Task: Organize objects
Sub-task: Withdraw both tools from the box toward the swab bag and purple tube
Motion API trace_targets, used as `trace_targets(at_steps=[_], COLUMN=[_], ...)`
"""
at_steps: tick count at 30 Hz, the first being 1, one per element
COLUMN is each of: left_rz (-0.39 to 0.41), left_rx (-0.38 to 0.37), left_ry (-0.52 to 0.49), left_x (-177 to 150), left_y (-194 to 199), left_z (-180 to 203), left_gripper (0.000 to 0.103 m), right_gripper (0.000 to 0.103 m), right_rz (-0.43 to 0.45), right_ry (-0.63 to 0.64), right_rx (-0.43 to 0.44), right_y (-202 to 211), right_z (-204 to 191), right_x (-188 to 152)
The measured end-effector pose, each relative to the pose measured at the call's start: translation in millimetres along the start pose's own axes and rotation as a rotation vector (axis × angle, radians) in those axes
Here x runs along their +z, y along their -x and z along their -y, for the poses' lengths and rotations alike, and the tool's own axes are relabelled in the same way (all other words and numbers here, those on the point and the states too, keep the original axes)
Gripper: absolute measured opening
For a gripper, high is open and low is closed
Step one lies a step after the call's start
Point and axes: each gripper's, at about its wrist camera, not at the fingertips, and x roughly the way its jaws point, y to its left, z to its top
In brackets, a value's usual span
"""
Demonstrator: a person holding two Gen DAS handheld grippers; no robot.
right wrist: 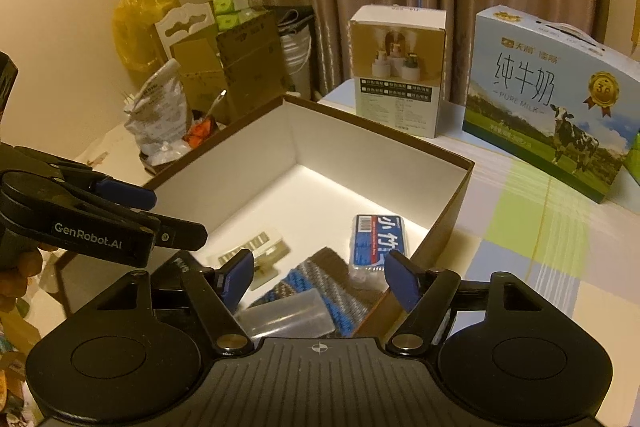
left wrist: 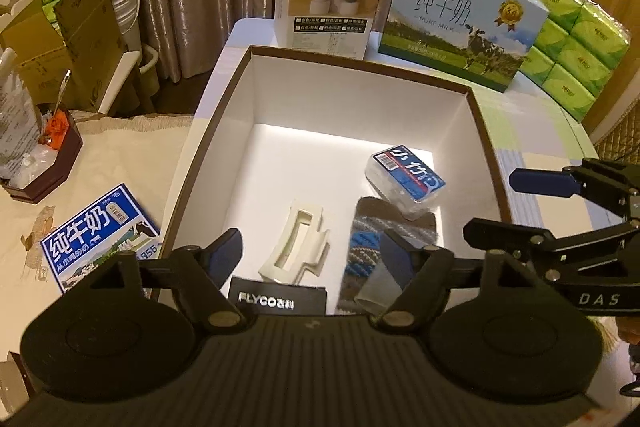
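Note:
An open brown-rimmed box (left wrist: 486, 143) (right wrist: 456, 195) with a white inside stands on the table. In it lie a blue-labelled tissue pack (left wrist: 406, 179) (right wrist: 376, 239), a cream hair clip (left wrist: 296, 247) (right wrist: 260, 251), a blue and grey patterned sock (left wrist: 368, 251) (right wrist: 320, 275), a clear plastic tube (right wrist: 284, 319) and a black FLYCO box (left wrist: 278, 297). My left gripper (left wrist: 312, 255) (right wrist: 176, 219) hangs open above the box's near side, holding nothing. My right gripper (right wrist: 320, 277) (left wrist: 500, 205) is open over the near right corner, also with nothing between its fingers.
Behind the box stand a white humidifier carton (left wrist: 328, 7) (right wrist: 400, 67), a pure-milk carton (left wrist: 460, 23) (right wrist: 552, 99) and stacked green tissue packs (left wrist: 572, 43). A blue milk carton (left wrist: 96, 235) lies flat on the left, near a dark tray of clutter (left wrist: 44, 155). Cardboard boxes (right wrist: 240, 67) stand by the curtain.

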Motion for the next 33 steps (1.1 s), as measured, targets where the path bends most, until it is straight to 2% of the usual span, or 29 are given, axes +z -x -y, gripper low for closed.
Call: trace_targets(at_steps=[14,16,33], left_rz=[0.032,0.04,0.043], left_rx=[0.016,0.019,-0.012], left_ry=[0.016,0.014,0.001], left_x=[-27,-31,-70], left_y=[58,64,100], left_z=[22,26,61], left_gripper=[0.079,0.085,0.085], right_gripper=[0.088,0.088,0.09], right_rz=[0.063,0.07,0.063], right_ry=[-0.049,-0.055,-0.106], right_rx=[0.014,0.012,-0.004], right_y=[62,69,125], right_z=[-17,-19,-18], right_x=[-22,-26,-68])
